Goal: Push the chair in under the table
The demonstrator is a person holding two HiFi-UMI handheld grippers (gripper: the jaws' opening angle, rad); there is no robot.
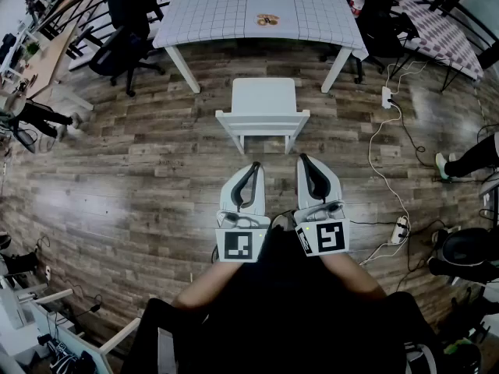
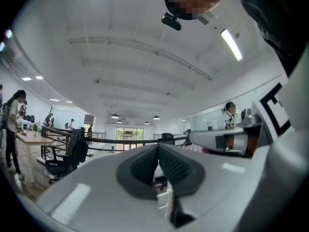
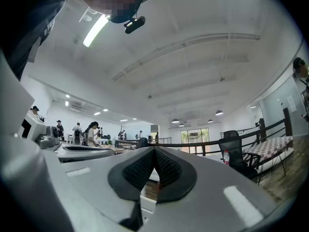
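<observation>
Chair [image 1: 263, 109], white, with a flat square seat and a straight top rail, is seen standing on the wood-plank floor [image 1: 132, 170]. It is pulled out clear of the table [image 1: 218, 14], with its back turned toward the person. Just short of the chair's back, the left gripper [image 1: 253, 167] and the right gripper [image 1: 305, 160] are held side by side and level. Both are pointed at the chair without touching it. On each, the black ribbed pads [image 2: 174, 166] are pressed together with nothing caught between them. Beyond the chair, the table is covered by a white grid-lined cloth, on which a small round brownish item [image 1: 267, 19] is laid. Far to the chair's left a black office chair [image 1: 117, 49] is parked. To the chair's right a white power strip [image 1: 386, 96] is set on the boards, with a pale cable [image 1: 382, 142] trailed from it.
</observation>
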